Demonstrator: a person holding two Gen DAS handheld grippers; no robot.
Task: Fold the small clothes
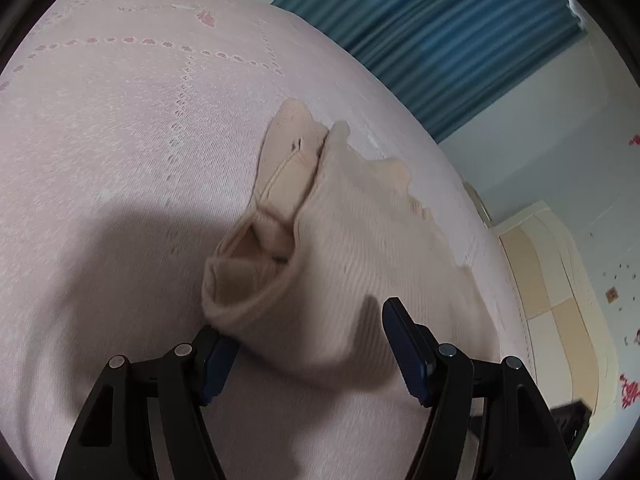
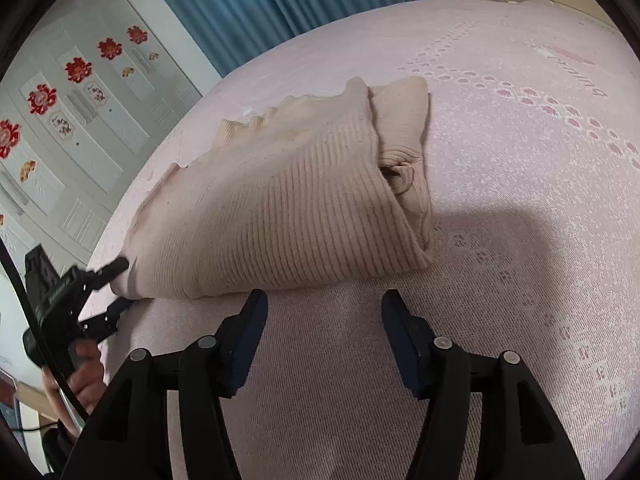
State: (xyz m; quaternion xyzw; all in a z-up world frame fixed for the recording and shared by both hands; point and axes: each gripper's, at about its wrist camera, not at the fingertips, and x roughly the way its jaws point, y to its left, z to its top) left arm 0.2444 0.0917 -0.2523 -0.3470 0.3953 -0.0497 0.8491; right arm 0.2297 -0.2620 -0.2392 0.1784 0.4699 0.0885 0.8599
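Right wrist view: nearest, the right gripper [image 2: 324,312] hangs with jaws released over bare bedspread [image 2: 520,240], nothing between them. Just beyond lies the sweater [image 2: 280,208], a ribbed beige bundle already doubled over, one sleeve tucked under its right side. At its near-left corner the left gripper [image 2: 120,284] straddles the fold, jaws apart, not pinching. Folding looks well along; probably one more fold and some smoothing remain. Farther back hang blue curtains [image 2: 248,4].
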